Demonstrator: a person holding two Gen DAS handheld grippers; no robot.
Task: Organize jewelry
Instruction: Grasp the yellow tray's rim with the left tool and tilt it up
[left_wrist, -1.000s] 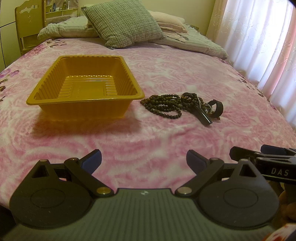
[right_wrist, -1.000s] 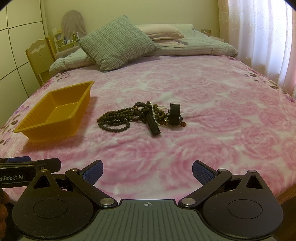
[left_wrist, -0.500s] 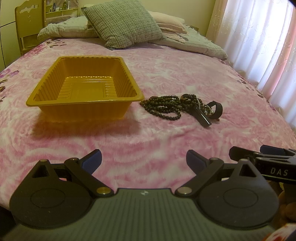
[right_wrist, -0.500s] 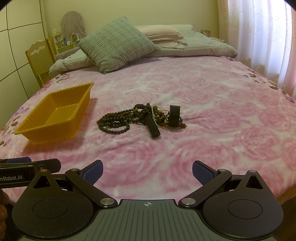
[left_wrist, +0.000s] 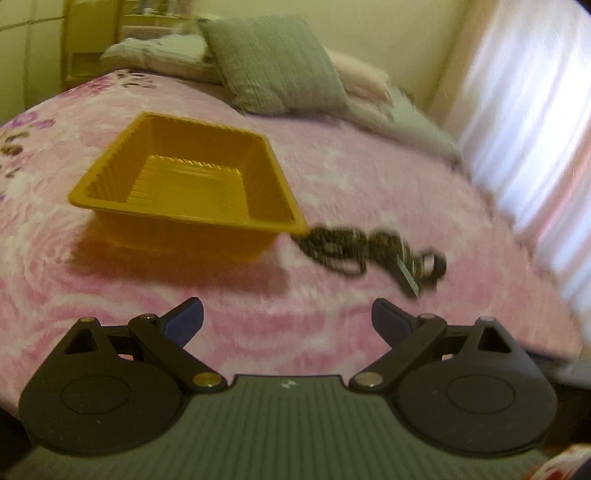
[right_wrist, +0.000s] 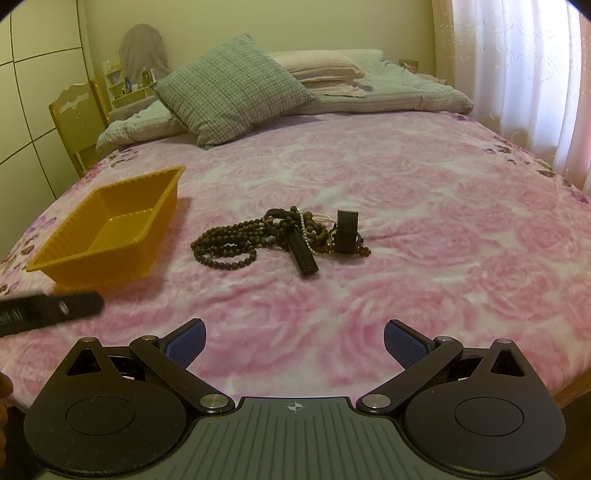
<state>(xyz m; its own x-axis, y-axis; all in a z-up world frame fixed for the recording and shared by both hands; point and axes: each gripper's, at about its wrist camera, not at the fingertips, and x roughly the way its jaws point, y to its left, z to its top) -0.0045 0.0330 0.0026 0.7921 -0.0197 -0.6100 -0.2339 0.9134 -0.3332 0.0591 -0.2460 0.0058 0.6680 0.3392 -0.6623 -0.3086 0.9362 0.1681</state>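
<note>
Left tool (left_wrist: 287, 317) and right tool (right_wrist: 294, 341) nearest, both spread wide, holding nothing, above pink bedspread (right_wrist: 424, 206). Beyond: orange tray (right_wrist: 107, 229), nothing inside. Jewelry pile (right_wrist: 284, 236) on bedspread just right of tray. Farthest: checked pillow (right_wrist: 236, 88).

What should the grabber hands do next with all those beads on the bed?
Probably move the right hand-held gripper forward and down toward the jewelry pile. Its jaws are open and empty, the pile lies straight ahead on the pink bedspread, and the yellow tray to its left holds nothing. The left hand-held gripper is open too.
</note>
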